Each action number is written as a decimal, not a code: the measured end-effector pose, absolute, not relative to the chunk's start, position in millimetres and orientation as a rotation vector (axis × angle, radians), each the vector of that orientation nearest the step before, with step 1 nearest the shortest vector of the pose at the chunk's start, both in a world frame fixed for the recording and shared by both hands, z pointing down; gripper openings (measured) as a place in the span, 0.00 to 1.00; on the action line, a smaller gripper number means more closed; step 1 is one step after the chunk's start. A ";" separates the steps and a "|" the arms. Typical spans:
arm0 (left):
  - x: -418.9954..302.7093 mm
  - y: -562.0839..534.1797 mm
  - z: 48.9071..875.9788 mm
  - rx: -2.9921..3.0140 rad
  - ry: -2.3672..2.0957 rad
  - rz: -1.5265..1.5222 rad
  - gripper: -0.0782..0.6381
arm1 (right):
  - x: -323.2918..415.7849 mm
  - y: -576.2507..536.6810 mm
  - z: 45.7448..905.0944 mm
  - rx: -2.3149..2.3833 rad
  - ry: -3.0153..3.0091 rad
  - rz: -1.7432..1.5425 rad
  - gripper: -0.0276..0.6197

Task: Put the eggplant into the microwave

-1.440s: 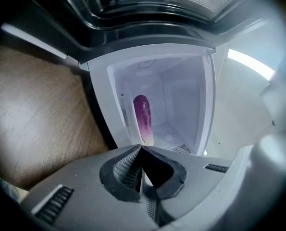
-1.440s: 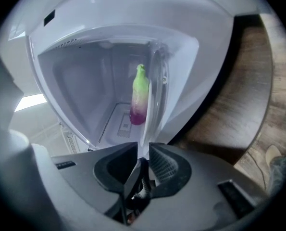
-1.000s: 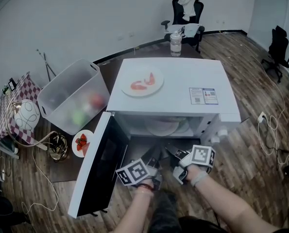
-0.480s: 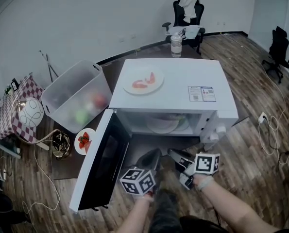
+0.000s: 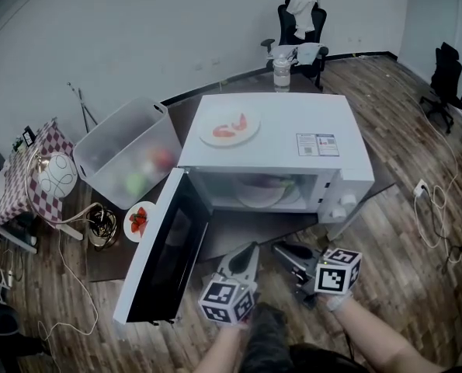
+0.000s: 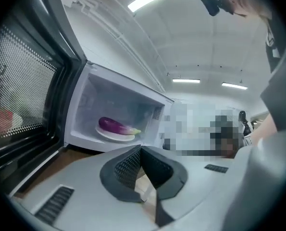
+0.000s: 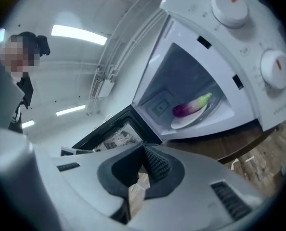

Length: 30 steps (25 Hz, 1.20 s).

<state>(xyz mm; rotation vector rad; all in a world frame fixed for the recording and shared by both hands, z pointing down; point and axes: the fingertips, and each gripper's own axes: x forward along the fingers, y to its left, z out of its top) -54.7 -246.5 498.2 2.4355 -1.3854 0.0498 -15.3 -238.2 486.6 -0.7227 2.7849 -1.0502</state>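
Note:
The white microwave (image 5: 293, 142) stands on a low brown table with its door (image 5: 165, 243) swung wide open to the left. Inside, the purple eggplant (image 6: 115, 125) with its green stem lies on the white plate (image 6: 115, 134); the right gripper view shows the eggplant (image 7: 191, 107) too. My left gripper (image 5: 250, 249) and right gripper (image 5: 281, 247) hover side by side in front of the opening, well clear of it. Each points at the cavity. The left gripper (image 6: 141, 150) and the right gripper (image 7: 143, 149) are both shut with nothing between the pads.
A plate of shrimp (image 5: 229, 127) rests on the microwave's top. Left of the door are a clear plastic bin (image 5: 126, 154) and a small plate of strawberries (image 5: 139, 220). A bottle (image 5: 282, 70) and an office chair (image 5: 300, 22) stand behind. Cables (image 5: 436, 208) trail on the wooden floor at right.
Both grippers have drawn back from the microwave's opening toward the person, and stay shut. The eggplant stays on the plate inside.

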 end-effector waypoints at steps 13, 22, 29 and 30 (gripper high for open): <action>-45.7 -198.8 447.2 2.500 -1.471 -0.036 0.11 | 2.8 -189.9 434.2 -0.810 2.835 -0.774 0.05; -53.9 -155.6 426.5 2.492 -1.533 -0.022 0.11 | 21.0 -144.2 417.5 -0.878 2.926 -0.639 0.05; -58.0 -139.7 407.2 2.512 -1.561 -0.053 0.11 | 24.6 -127.2 402.0 -0.919 2.930 -0.532 0.05; -58.1 -138.2 404.1 2.514 -1.565 -0.057 0.11 | 24.2 -125.1 399.7 -0.917 2.929 -0.520 0.05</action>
